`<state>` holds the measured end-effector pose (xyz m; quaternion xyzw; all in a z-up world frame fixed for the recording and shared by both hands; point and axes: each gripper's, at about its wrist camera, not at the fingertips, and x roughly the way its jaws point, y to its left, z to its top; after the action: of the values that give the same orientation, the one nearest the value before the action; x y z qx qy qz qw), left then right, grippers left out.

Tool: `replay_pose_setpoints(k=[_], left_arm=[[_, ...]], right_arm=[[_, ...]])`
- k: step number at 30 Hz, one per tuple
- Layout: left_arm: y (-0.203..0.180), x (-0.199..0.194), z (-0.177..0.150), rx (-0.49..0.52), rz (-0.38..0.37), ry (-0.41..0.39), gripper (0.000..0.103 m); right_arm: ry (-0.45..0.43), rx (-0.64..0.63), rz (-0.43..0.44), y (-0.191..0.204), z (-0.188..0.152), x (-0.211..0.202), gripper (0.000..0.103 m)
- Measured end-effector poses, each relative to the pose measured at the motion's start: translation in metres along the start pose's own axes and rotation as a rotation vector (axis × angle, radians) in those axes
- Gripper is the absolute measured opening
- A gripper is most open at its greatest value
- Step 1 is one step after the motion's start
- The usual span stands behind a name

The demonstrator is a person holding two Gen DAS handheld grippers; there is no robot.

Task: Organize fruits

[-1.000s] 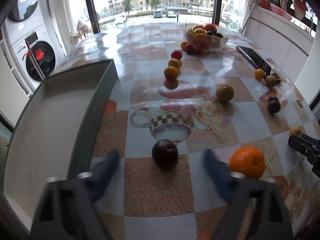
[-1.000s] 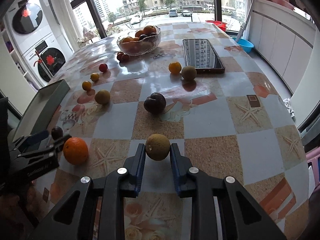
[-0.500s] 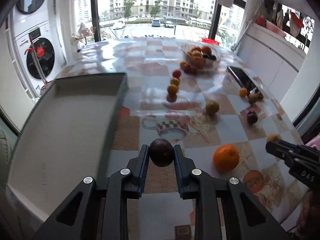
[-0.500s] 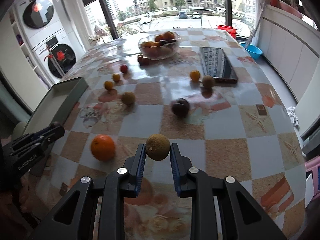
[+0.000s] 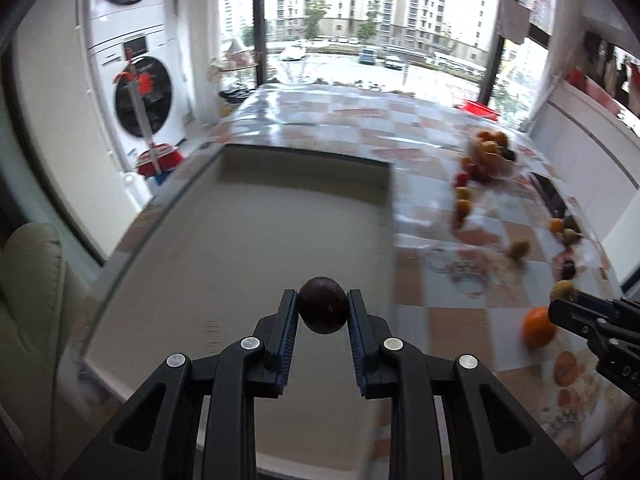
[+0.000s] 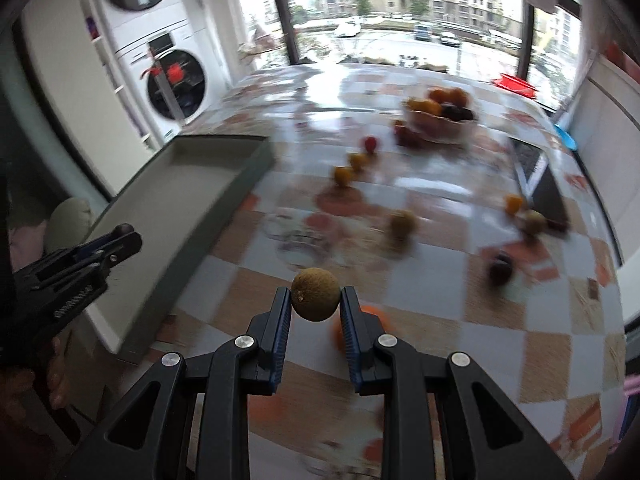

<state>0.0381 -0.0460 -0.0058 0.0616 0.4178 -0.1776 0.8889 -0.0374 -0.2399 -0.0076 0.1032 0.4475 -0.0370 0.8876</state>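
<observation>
1 tray (image 5: 384,184), 1 bowl (image 6: 436,128), 2 grippers (image 5: 323,312)

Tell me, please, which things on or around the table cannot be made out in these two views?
- Fruit in the glass bowl: right wrist view, motion blur; kinds and count unclear.
- Orange: right wrist view, mostly behind the right tongs.
- Phone: left wrist view, blurred, small.
- Tray: left wrist view, near edge hidden behind the left tongs.

Checkered table (image 6: 420,292), grey tray (image 6: 224,200), fruit bowl (image 6: 438,126), loose fruit
</observation>
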Motion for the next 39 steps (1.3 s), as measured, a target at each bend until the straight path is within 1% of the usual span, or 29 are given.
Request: replay_pose_setpoints(k=[5, 7, 12, 16, 19, 20, 21, 22, 23, 24, 25, 26, 27, 28, 29, 30, 34, 37, 39], left_arm=[[0.033, 0.007, -0.003, -0.052, 0.042, 0.014, 0.026], [0.04, 0.01, -0.004, -0.061, 0.052, 0.017, 0.026], [0.055, 0.016, -0.01, -0.089, 0.068, 0.034, 0.026], [0.062, 0.023, -0.012, -0.104, 0.066, 0.05, 0.026], [0.063, 0.026, -0.013, -0.099, 0.063, 0.053, 0.026], [0.064, 0.027, -0.014, -0.096, 0.064, 0.051, 0.026], [0.064, 0.029, -0.015, -0.093, 0.063, 0.055, 0.027], [0.063, 0.03, -0.016, -0.091, 0.064, 0.06, 0.03], [0.063, 0.032, -0.017, -0.089, 0.073, 0.065, 0.053], [0.064, 0.031, -0.017, -0.092, 0.097, 0.058, 0.069], [0.065, 0.029, -0.018, -0.1, 0.11, 0.036, 0.098], [0.067, 0.023, -0.019, -0.112, 0.098, -0.001, 0.102], [0.067, 0.02, -0.019, -0.114, 0.085, -0.014, 0.102], [0.066, 0.018, -0.018, -0.108, 0.07, -0.009, 0.102], [0.064, 0.017, -0.017, -0.104, 0.067, -0.003, 0.102], [0.062, 0.015, -0.016, -0.098, 0.068, -0.006, 0.102], [0.045, 0.0, -0.011, -0.058, 0.051, -0.05, 0.102], [0.021, -0.013, -0.006, 0.005, 0.01, -0.086, 0.102], [-0.001, -0.022, -0.005, 0.059, -0.035, -0.11, 0.102]], right_arm=[[0.027, -0.058, 0.059, 0.042, 0.016, 0.014, 0.027], [0.039, -0.084, 0.091, 0.061, 0.023, 0.02, 0.027], [0.057, -0.158, 0.137, 0.105, 0.035, 0.035, 0.027], [0.092, -0.204, 0.146, 0.129, 0.037, 0.052, 0.027], [0.109, -0.218, 0.137, 0.136, 0.036, 0.059, 0.027], [0.113, -0.22, 0.136, 0.136, 0.036, 0.06, 0.03], [0.117, -0.222, 0.139, 0.136, 0.036, 0.06, 0.044], [0.119, -0.222, 0.139, 0.138, 0.037, 0.06, 0.057], [0.115, -0.221, 0.137, 0.138, 0.038, 0.058, 0.077], [0.101, -0.222, 0.11, 0.137, 0.038, 0.055, 0.081], [0.083, -0.226, 0.1, 0.136, 0.04, 0.052, 0.081], [0.079, -0.223, 0.108, 0.135, 0.041, 0.049, 0.082], [0.075, -0.216, 0.11, 0.132, 0.043, 0.047, 0.085], [0.062, -0.206, 0.097, 0.129, 0.044, 0.044, 0.088], [0.051, -0.198, 0.081, 0.126, 0.044, 0.041, 0.094], [0.041, -0.187, 0.062, 0.121, 0.045, 0.039, 0.102], [0.005, -0.119, -0.001, 0.087, 0.041, 0.025, 0.103], [-0.019, -0.054, -0.059, 0.051, 0.034, 0.014, 0.103], [-0.033, 0.007, -0.101, 0.024, 0.027, 0.007, 0.103]])
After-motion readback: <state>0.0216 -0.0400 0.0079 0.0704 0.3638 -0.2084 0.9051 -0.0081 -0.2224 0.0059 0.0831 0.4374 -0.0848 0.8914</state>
